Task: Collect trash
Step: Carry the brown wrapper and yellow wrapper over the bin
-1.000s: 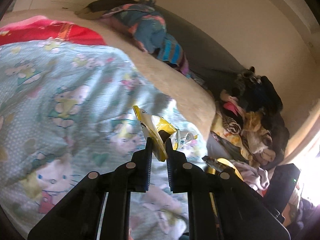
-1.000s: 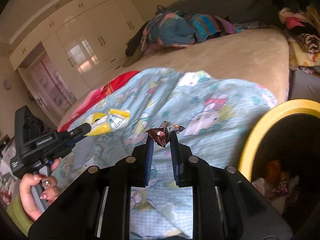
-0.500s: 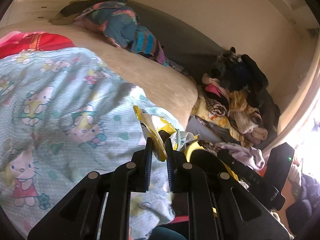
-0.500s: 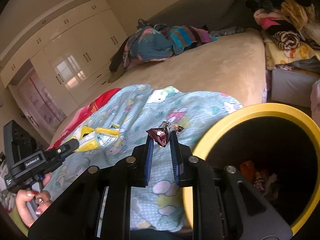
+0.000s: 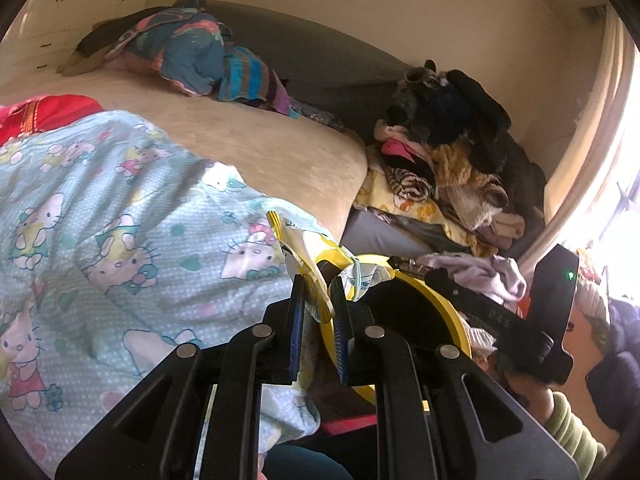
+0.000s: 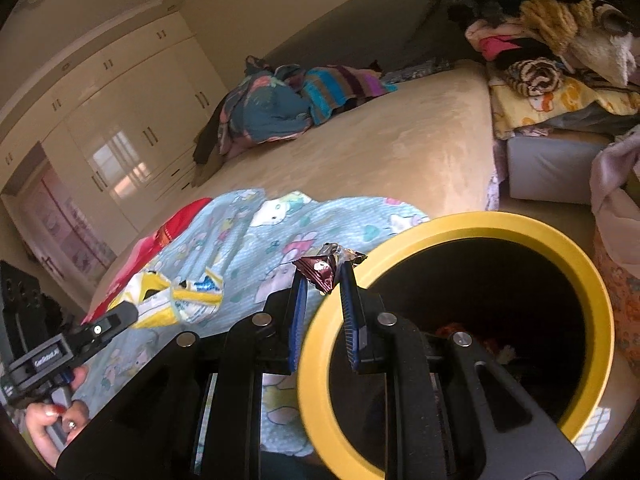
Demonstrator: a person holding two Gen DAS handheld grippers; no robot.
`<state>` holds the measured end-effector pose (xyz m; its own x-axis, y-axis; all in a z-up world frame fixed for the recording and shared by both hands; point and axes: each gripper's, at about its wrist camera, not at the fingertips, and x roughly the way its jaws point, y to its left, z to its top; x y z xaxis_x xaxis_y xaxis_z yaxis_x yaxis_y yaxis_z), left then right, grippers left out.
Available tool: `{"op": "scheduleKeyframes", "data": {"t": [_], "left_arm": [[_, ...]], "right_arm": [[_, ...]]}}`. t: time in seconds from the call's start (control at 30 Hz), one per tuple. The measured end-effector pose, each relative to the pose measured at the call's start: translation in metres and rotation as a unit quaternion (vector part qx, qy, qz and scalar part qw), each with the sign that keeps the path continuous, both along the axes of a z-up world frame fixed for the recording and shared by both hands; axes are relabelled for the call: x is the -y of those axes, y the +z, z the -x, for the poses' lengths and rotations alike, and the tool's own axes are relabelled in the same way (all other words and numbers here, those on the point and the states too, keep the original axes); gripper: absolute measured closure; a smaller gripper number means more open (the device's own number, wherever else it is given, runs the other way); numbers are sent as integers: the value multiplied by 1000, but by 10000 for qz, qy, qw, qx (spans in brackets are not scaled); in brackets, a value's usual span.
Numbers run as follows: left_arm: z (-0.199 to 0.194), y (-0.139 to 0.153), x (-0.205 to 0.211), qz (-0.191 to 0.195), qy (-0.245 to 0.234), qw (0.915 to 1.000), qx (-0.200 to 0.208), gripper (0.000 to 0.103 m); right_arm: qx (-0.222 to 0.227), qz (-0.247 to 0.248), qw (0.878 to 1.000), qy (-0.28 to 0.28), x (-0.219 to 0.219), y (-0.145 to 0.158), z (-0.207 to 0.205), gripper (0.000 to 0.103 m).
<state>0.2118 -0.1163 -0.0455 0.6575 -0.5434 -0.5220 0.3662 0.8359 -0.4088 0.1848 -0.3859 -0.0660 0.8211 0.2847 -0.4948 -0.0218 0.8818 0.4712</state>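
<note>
Bin interior mostly dark, contents at 3 o'clock of the right wrist view hard to make out, and the yellow-rimmed bin (image 6: 592,304) is cut off by gripper bodies in both views. Left hand-held gripper (image 5: 318,300) clenched on a yellow chip bag (image 5: 308,248) at the bin rim's 9 o'clock side; right hand-held gripper (image 6: 323,284) grasping a maroon candy wrapper (image 6: 320,270) just over the rim's 10 o'clock edge. Bed (image 6: 360,152) with cartoon-cat blanket (image 5: 100,220), clothes pile (image 5: 452,148) at 2 o'clock, cream wardrobe (image 6: 120,120) at 10 o'clock
</note>
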Motion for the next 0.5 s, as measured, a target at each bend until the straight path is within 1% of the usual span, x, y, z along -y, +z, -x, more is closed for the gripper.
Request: {"op": "scheduleKeyframes", "data": {"t": [0.2,0.33,0.5], "left_arm": [[7,-1,26,-219,-246,9994,46,90],[12,-4,47,-424,-444,9981,82,90],[15,-14,69,-574,-655,9962,17,90]], "right_arm": [[-75,12,9998,-191,20,-3,7,91],[-237,3,9993,-305,32,-10,8,91],[-442,-81,9982,-392,46,-18,9,89]]}}
